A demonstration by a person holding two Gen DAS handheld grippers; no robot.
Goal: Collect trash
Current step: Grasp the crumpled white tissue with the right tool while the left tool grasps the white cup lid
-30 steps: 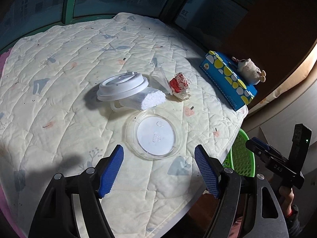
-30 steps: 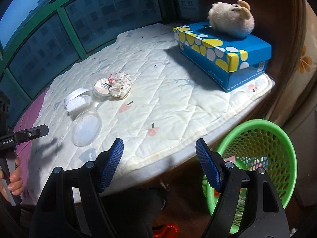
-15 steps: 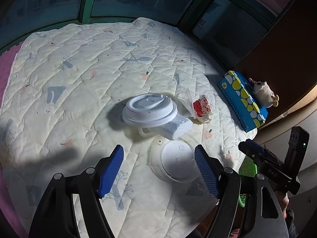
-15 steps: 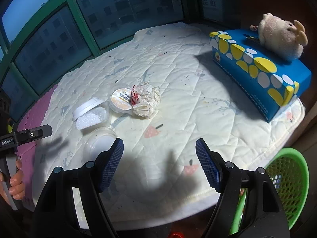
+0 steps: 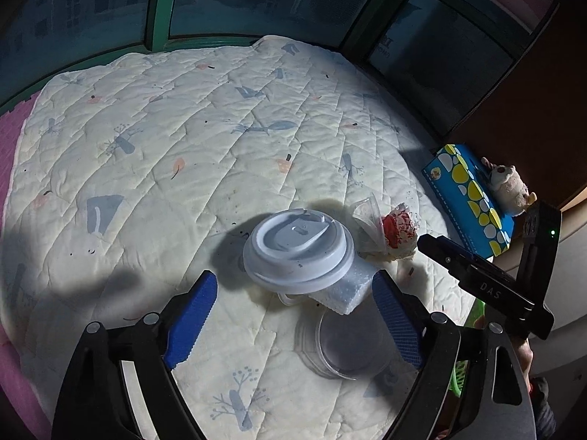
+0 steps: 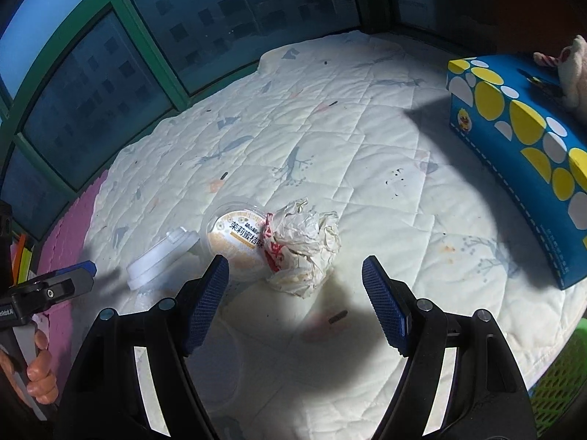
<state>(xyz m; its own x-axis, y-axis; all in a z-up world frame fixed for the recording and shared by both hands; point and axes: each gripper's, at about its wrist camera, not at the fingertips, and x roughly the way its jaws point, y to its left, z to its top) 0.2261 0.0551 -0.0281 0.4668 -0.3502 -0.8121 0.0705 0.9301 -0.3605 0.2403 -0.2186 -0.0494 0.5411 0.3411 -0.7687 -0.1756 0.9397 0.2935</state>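
A white cup lid [image 5: 299, 247] rests on a white foam block [image 5: 346, 291] on the quilted mat [image 5: 165, 154]. A clear round lid [image 5: 343, 344] lies in front of it. A crumpled red-and-white wrapper [image 5: 398, 229] lies to the right. My left gripper [image 5: 293, 321] is open, just short of the white lid. In the right wrist view the crumpled wrapper [image 6: 304, 247] leans on a clear cup with an orange label [image 6: 234, 238]; the white lid [image 6: 159, 258] is left of them. My right gripper [image 6: 295, 302] is open, just short of the wrapper.
A blue and yellow tissue box [image 6: 521, 150] with a plush toy [image 5: 508, 185] on it stands at the mat's right side. A green mesh basket [image 6: 561, 385] is below the mat's edge at lower right. Windows run along the far side.
Both grippers have moved forward over the mat towards the trash. The green basket has slid almost out of both views. Both stay open.
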